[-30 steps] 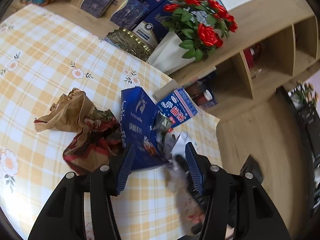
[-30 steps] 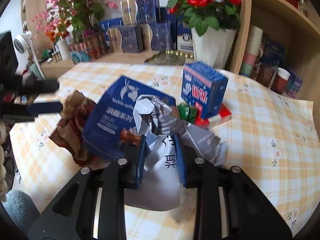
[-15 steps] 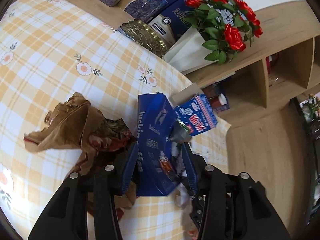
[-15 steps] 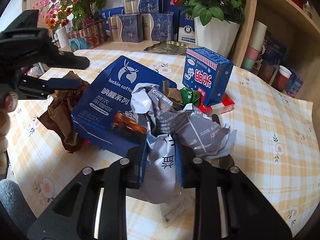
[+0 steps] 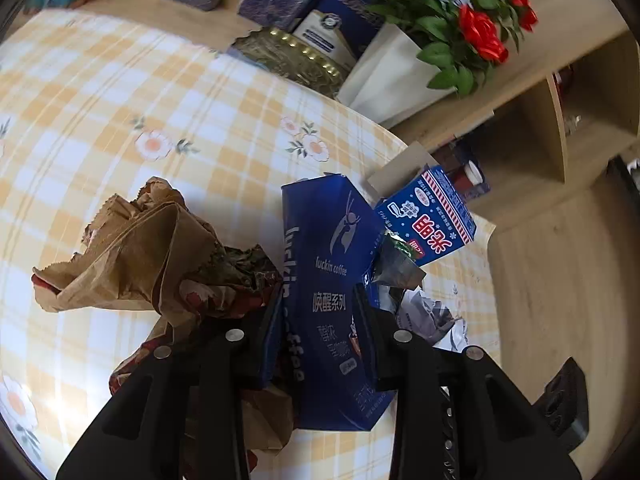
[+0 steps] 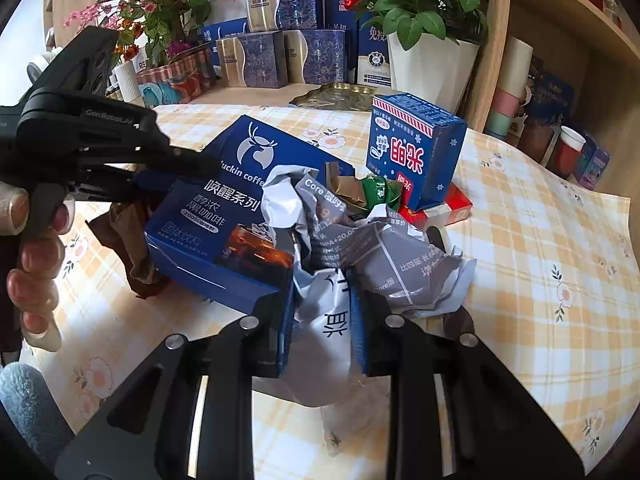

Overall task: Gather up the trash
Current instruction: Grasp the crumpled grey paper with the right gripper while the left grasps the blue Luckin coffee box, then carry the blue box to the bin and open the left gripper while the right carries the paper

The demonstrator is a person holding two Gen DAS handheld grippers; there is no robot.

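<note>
Right now the left gripper [image 5: 318, 320] has its 2 fingers on each side of the blue coffee box [image 5: 332, 280], and the jaws are closing on it. The box is between the pads. It looks like they touch its sides or are just about to; I cannot tell for sure if the squeeze is firm yet.

The box is long. In the left wrist view its long side runs away from the fingers, from near to far, so the fingers pinch across its short width. That is the easy way to grab it. The near end of the box sits low between the fingers, and the far end points toward the red roses [image 5: 480, 28].

Left of the box lies the crumpled brown paper bag [image 5: 136, 248], touching it. Right of it, and a bit farther away, stands the small blue carton [image 5: 432, 224].

The right gripper [image 6: 322, 316] is partly closed, and its 2 pads pinch the white and grey plastic bag [image 6: 332, 312]. The bag bunches up between them and spreads out beyond them. In that view the coffee box [image 6: 224, 220] lies just left of the bag, touching it, and the left gripper [image 6: 132, 160] reaches in from the left.

All this trash sits together on the checked tablecloth [image 6: 540, 240].
</note>
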